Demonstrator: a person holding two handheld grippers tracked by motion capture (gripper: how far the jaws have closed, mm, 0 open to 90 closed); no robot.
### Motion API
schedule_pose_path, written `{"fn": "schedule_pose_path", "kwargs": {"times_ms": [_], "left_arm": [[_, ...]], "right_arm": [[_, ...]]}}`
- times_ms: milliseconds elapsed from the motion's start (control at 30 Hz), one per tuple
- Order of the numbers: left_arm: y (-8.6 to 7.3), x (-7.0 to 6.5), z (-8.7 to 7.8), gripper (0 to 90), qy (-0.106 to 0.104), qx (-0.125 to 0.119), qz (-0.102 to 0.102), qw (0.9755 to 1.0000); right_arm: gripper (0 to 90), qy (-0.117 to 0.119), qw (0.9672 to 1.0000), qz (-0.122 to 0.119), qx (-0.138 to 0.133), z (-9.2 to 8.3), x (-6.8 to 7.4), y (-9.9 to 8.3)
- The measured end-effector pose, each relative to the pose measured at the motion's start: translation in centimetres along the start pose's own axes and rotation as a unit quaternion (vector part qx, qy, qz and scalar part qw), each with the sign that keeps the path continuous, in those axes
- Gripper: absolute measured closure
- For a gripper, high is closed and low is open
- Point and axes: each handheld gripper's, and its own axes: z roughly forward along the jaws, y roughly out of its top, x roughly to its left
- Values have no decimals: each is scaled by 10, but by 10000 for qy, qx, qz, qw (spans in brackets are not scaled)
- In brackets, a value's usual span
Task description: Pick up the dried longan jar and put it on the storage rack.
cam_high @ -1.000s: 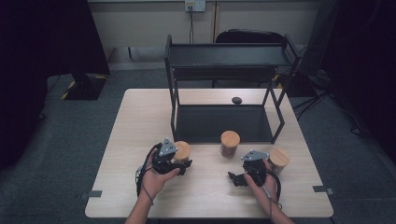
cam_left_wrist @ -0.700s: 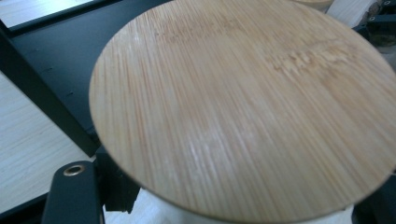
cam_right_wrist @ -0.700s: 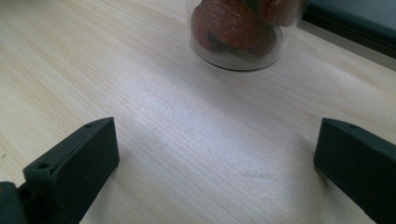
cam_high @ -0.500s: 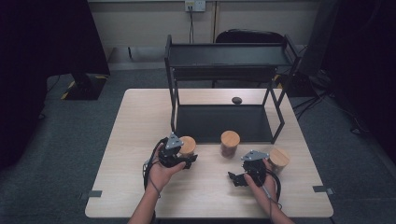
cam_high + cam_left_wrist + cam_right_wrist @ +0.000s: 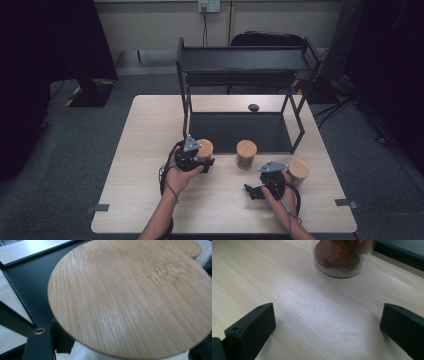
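1. High view: the left gripper (image 5: 199,161) is clamped on a jar with a bamboo lid (image 5: 204,148), which sits at about 9 o'clock from the table's middle, just in front of the black shelf rack (image 5: 240,65).
2. Left gripper view: that bamboo lid (image 5: 130,297) lies close under the camera, with the clear jar wall below it between the black jaws; a second lid shows at 1 o'clock.
3. High view: the right gripper (image 5: 265,186) rests on the wooden table (image 5: 150,125) at about 5 o'clock, its jaws apart and holding nothing.
4. Right gripper view: a glass jar of reddish-brown pieces (image 5: 338,255) stands at 12 o'clock, well ahead of the jaws.
5. High view: a third lidded jar (image 5: 299,170) stands just beside the right hand at 2 o'clock.
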Motion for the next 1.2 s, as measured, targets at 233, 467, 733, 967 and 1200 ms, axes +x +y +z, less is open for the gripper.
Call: {"fn": "schedule_pose_path", "kwargs": {"times_ms": [233,467,733,967,1200], "left_arm": [[7,1,8,260,23,-26,-43,10000],[14,2,16,260,52,-54,-109,9999],[23,6,22,261,131,7,-105,9999],[25,12,30,260,198,102,-160,9996],[36,13,40,260,192,95,-134,9997]], "right_arm": [[0,0,10000,3,-1,0,0,0],[0,0,10000,3,-1,0,0,0],[0,0,10000,3,-2,0,0,0],[0,2,10000,4,-2,0,0,0],[0,-1,10000,3,-3,0,0,0]]}}
